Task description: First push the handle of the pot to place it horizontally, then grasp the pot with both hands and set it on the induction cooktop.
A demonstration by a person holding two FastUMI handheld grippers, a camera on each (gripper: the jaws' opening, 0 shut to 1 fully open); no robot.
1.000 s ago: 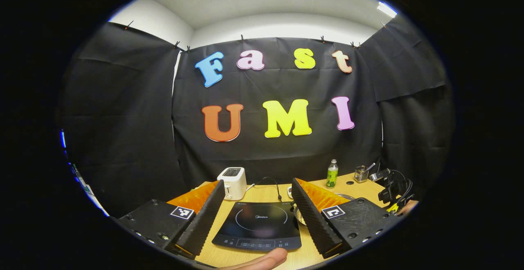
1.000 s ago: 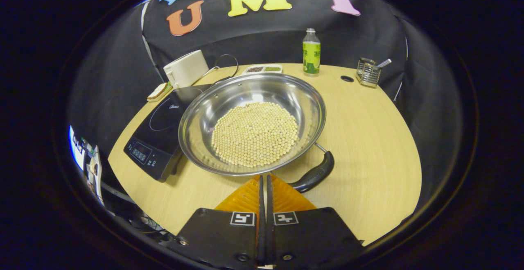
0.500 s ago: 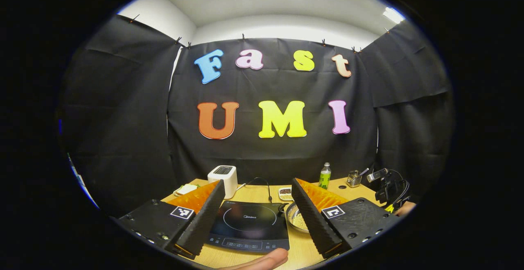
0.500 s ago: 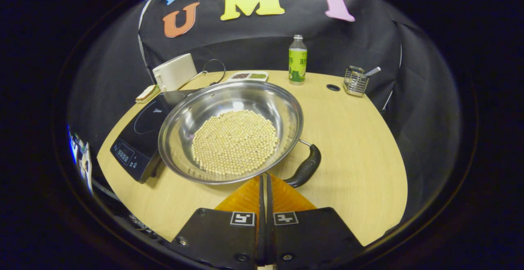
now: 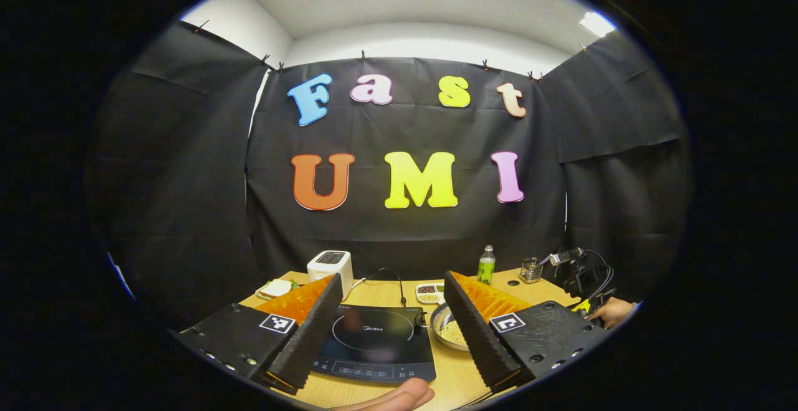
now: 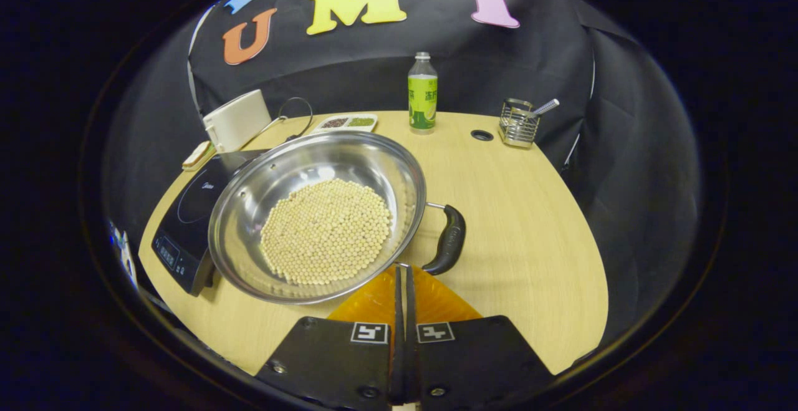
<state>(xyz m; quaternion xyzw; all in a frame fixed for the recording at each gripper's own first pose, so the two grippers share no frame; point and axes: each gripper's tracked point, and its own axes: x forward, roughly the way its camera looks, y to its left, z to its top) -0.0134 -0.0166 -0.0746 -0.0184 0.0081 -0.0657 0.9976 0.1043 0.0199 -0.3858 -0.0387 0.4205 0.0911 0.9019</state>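
Note:
A steel pot [image 6: 299, 161] holding pale beans [image 6: 324, 230] sits on the wooden table [image 6: 523, 224], its left edge against the black induction cooktop [image 6: 187, 205]. The pot's black handle [image 6: 450, 239] sticks out on the right side. My right gripper [image 6: 402, 266] is shut on nothing, its tips at the pot's near rim, just left of the handle's near end. In the left gripper view, my left gripper [image 5: 393, 275] is open above the cooktop [image 5: 374, 339]. Its right finger hides part of the pot [image 5: 439, 323]. The right gripper [image 5: 576, 274] appears far right.
A white toaster [image 6: 237, 121], a small divided tray [image 6: 346, 122], a green bottle [image 6: 422, 93] and a wire holder [image 6: 517, 125] line the table's back. A sandwich [image 6: 198, 154] lies left of the toaster. A thumb [image 5: 399, 395] shows at the bottom of the left gripper view.
The pot has turned, so its handle swung from the near right round to the right side. The right gripper stayed shut beside it. The left gripper drew back, still open.

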